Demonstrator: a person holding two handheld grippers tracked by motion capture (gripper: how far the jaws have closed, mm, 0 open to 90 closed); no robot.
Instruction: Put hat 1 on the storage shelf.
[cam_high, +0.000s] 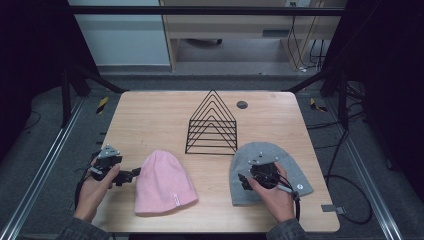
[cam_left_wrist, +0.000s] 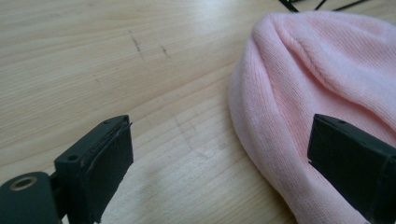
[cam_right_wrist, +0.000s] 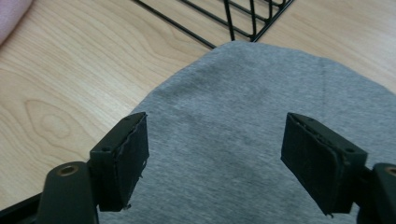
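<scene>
While both pairs of jaws stand wide and hold nothing, the left gripper (cam_high: 131, 175) sits just beside the pink beanie (cam_high: 164, 183), at its left edge; the right gripper (cam_high: 243, 181) hovers directly over the grey beanie (cam_high: 280, 159).

The counter (cam_high: 150, 115) is pale wood with a flowing grain and a few dark scuff lines. One knit hat (cam_high: 162, 182) is soft pink, ribbed (a small white tag sits near its hem). The other hat (cam_high: 295, 167) is heathered mid-grey, plain, with what may be a small round white badge. The wire rack (cam_high: 212, 125) is black. Both tongs, left (cam_high: 134, 173) and right (cam_high: 243, 180), are matte black.
</scene>
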